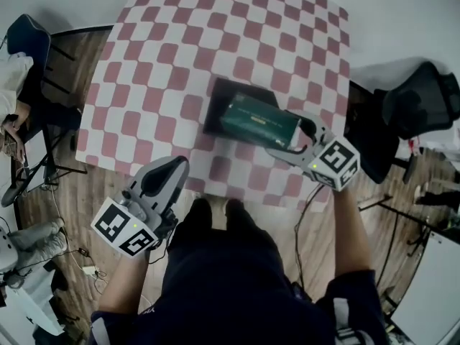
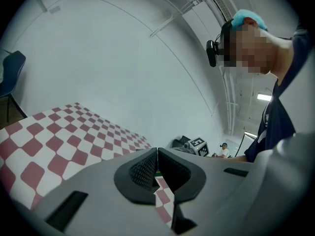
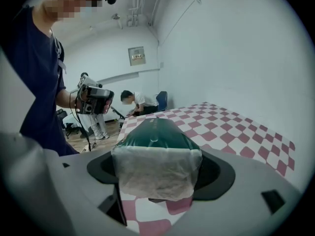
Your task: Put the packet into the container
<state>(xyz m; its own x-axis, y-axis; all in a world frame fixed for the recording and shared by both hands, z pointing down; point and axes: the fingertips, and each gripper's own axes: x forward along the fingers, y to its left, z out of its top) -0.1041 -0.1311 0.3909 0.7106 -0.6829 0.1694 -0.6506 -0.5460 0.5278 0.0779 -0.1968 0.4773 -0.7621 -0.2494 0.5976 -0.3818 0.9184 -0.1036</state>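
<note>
A dark green packet (image 1: 259,121) with a whitish sealed end lies over the black container (image 1: 219,95) on the red-and-white checked table (image 1: 172,56). My right gripper (image 1: 290,139) is shut on the packet's near right end, its jaws standing wide around it. In the right gripper view the packet (image 3: 155,141) fills the gap between the jaws of the right gripper (image 3: 155,178), stretching away over the cloth. My left gripper (image 1: 175,167) hovers at the table's front edge, left of the container, shut and holding nothing. The left gripper view shows the left gripper (image 2: 157,167) with its pads touching.
A black office chair (image 1: 424,106) stands right of the table and a dark blue chair (image 1: 29,42) at its left. Cables and stands litter the wooden floor (image 1: 50,192). Another person (image 3: 133,101) crouches beyond the table's far end.
</note>
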